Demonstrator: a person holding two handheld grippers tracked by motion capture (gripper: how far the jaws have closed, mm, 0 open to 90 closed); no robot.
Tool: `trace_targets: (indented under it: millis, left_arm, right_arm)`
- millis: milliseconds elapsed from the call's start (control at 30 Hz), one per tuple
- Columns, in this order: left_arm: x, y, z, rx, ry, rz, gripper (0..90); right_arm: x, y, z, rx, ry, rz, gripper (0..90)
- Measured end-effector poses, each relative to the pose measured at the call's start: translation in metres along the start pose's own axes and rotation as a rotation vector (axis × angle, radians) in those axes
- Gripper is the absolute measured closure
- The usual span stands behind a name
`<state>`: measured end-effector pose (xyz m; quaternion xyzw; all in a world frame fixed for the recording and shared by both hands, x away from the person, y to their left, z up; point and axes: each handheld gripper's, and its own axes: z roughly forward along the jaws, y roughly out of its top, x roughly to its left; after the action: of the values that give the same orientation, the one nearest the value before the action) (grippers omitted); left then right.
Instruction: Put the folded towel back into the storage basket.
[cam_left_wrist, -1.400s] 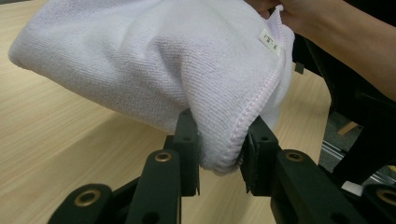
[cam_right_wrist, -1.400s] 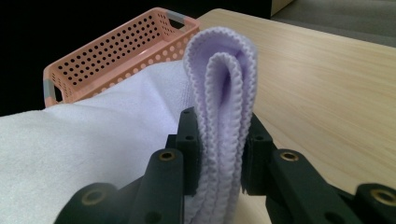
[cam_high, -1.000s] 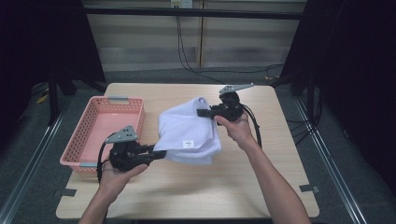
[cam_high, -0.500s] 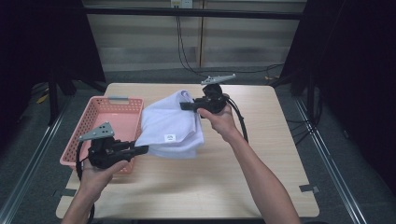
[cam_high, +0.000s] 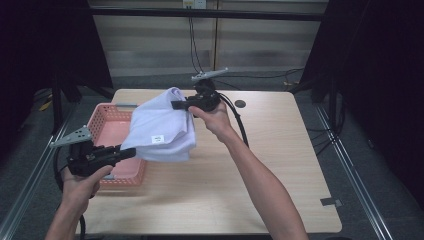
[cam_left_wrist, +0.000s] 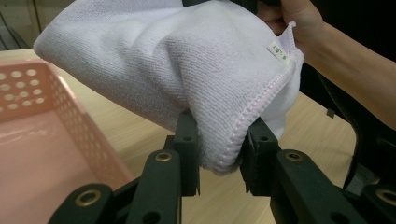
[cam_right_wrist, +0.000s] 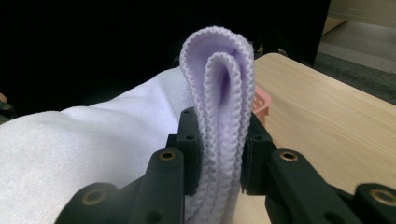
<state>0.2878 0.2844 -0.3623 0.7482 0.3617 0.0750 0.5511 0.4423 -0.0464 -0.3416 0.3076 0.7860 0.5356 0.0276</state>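
We hold a folded lilac towel (cam_high: 162, 131) in the air between two grippers, partly above a pink basket (cam_high: 107, 125) at the table's (cam_high: 280, 165) left. The left gripper (cam_high: 131, 152) pinches its near corner, the right gripper (cam_high: 176, 105) clamps a thick folded edge. The risk, we judge — the left bite is shallow, so a tug could pull the corner free and the folds would drop open. The towel is soft terry with stitched hems and a small white label.

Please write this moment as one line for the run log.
left tool: shut on towel | right tool: shut on towel | towel: folded, lifted, partly above pink basket
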Motion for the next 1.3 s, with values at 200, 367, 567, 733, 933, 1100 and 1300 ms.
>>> trace_targets:
  millis: [200, 367, 567, 733, 933, 1100, 1300]
  left_arm:
    - [0.013, -0.003, -0.018, -0.016, 0.039, -0.034, 71.0]
    - [0.024, -0.008, -0.031, -0.021, 0.060, -0.055, 71.1]
    - [0.034, -0.010, -0.051, -0.033, 0.097, -0.069, 71.1]
    - [0.046, -0.015, -0.061, -0.019, 0.126, -0.087, 71.3]
    - [0.054, -0.019, -0.076, -0.025, 0.149, -0.103, 71.3]
    - [0.062, -0.025, -0.085, -0.026, 0.178, -0.121, 71.4]
    - [0.075, -0.034, -0.096, -0.014, 0.207, -0.145, 71.6]
  right_arm:
    - [0.006, 0.011, 0.026, 0.019, 0.025, -0.008, 73.5]
    - [0.012, 0.019, 0.043, 0.017, 0.047, -0.005, 73.5]
    - [0.021, 0.026, 0.067, 0.032, 0.057, -0.004, 73.5]
    - [0.029, 0.030, 0.085, 0.055, 0.048, -0.008, 73.6]
    - [0.038, 0.034, 0.104, 0.066, 0.045, -0.002, 73.7]
    - [0.048, 0.036, 0.119, 0.068, 0.033, 0.019, 74.0]
    - [0.056, 0.032, 0.138, 0.078, 0.022, 0.026, 74.0]
